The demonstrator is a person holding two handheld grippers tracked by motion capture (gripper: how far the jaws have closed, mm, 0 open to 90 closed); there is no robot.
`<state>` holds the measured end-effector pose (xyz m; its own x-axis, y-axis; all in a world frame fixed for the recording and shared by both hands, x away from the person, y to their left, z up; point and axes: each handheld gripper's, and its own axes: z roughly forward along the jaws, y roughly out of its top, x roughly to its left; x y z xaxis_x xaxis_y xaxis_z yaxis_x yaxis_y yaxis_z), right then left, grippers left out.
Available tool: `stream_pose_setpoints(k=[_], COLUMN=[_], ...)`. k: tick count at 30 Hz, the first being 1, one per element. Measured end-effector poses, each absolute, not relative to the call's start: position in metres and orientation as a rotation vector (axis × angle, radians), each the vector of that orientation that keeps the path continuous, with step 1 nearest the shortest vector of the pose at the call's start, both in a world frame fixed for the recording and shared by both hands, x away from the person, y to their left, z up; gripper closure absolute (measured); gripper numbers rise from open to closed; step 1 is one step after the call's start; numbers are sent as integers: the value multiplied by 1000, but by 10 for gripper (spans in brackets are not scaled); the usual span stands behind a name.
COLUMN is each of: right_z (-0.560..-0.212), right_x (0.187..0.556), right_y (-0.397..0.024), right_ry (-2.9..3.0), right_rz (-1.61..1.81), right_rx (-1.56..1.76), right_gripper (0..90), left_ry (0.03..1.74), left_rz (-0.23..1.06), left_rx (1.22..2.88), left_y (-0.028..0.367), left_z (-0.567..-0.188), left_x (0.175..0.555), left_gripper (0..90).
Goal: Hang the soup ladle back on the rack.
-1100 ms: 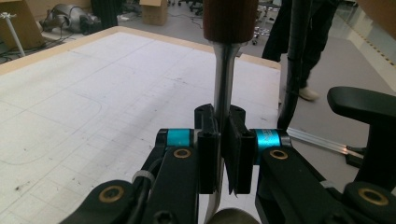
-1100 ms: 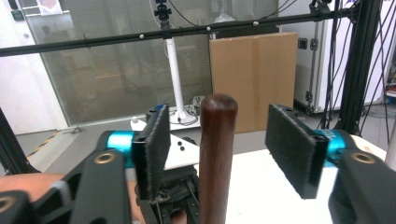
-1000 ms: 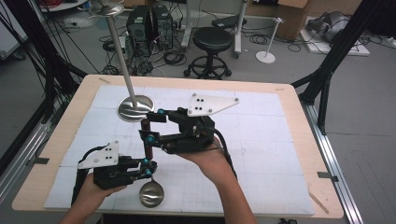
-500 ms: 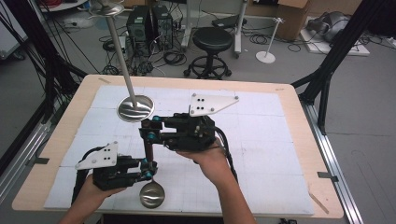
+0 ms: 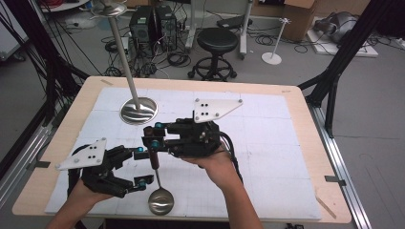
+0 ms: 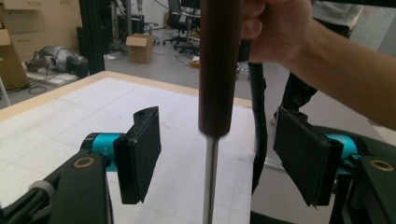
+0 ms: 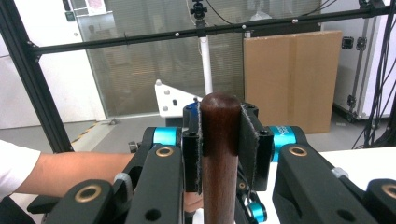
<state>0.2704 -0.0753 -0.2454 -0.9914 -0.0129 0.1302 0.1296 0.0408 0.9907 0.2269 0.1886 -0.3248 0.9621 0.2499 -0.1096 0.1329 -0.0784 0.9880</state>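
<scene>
A ladle hangs upright over the table's front, its steel bowl (image 5: 161,202) just above the mat. My right gripper (image 5: 152,136) is shut on its dark wooden handle (image 7: 220,154), the pads (image 7: 192,154) pressing both sides near the top. My left gripper (image 5: 142,167) sits lower at the front left. Its jaws have just been opening. They now stand wide on either side of the thin metal shaft (image 6: 210,177), below the handle (image 6: 219,70), and do not touch it.
A metal stand rises from a round shiny base (image 5: 138,110) at the back left of the white mat (image 5: 267,143). The wooden table edge (image 5: 305,124) frames the mat. Beyond the table are a stool (image 5: 217,43) and cables.
The left gripper's jaws have opened off the ladle's shaft and the hand has risen a little. The right gripper has closed on the wooden handle and kept its place.
</scene>
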Motion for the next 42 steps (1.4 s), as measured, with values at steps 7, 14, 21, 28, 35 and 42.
stream_pose_setpoints(k=[7, 14, 21, 28, 35, 42], right_z=[-246, -247, -247, -247, -258, -289], right_x=[271, 271, 270, 268, 254, 229], right_y=[-77, -76, -75, -78, -122, -182], right_ry=[-2179, -2185, -2188, -2185, -2270, -2430], right_rz=[-2114, -2100, -2104, -2157, -2246, -2281], right_rx=[-114, -105, -98, -258, -425, -717], right_gripper=[729, 729, 728, 271, 191, 180], left_ry=[304, 265, 229, 300, 366, 412], left_rz=[97, 73, 80, 125, 176, 220], left_rx=[1643, 1641, 1643, 1659, 1660, 1668], left_y=[184, 182, 182, 182, 193, 202], left_z=[-325, -326, -326, -325, -318, -299], left_x=[234, 237, 236, 237, 249, 277], left_gripper=[470, 614, 727, 735, 736, 735])
